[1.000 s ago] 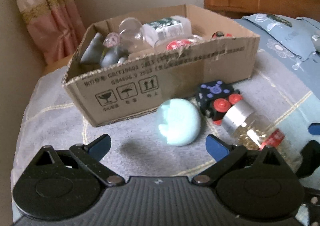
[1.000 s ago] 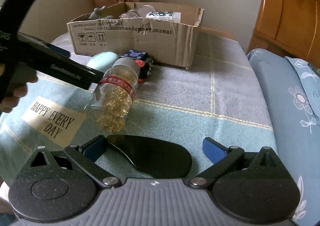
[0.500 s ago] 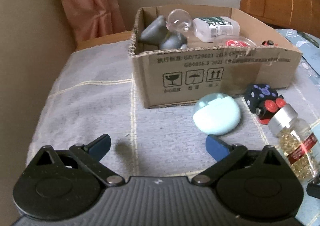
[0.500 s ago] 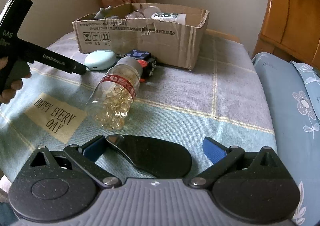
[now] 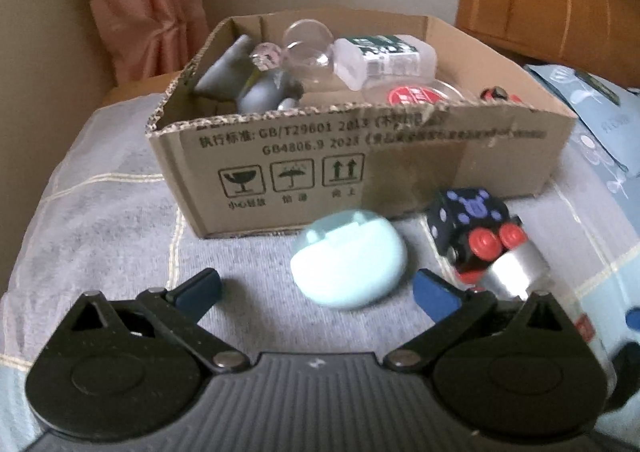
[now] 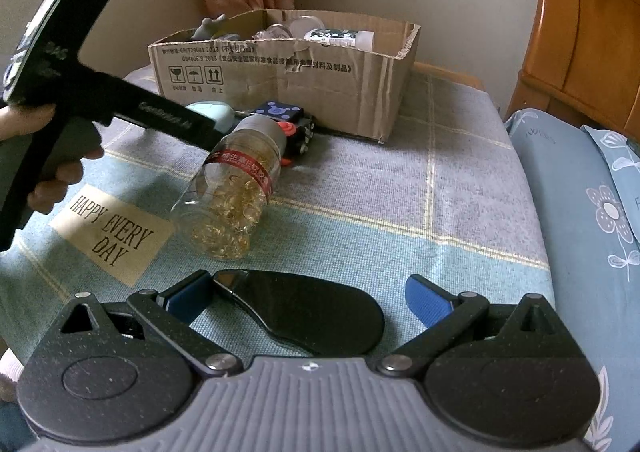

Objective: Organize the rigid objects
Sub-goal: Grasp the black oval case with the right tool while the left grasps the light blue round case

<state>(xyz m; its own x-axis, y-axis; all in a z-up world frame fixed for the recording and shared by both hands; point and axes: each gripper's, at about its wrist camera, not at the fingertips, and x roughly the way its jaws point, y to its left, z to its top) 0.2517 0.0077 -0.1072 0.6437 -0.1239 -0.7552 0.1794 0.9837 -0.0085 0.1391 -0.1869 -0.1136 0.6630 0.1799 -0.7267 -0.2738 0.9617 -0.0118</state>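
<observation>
Left tool (image 5: 316,286): jaws wide, empty, low over the bed, aimed at a pale blue case (image 5: 347,258) lying before the cardboard box (image 5: 360,168) (already part-filled). Right tool (image 6: 306,294): jaws wide, a black oval object (image 6: 304,308) lying between them. Capsule bottle (image 6: 236,188) on its side beside a black-and-red cube (image 5: 474,230).

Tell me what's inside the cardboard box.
The cardboard box holds a grey figure, a clear globe, a white bottle and a red-labelled jar. Its front wall hides whatever lies lower.

Soft daylight, slight blur, fisheye-warped edges
</observation>
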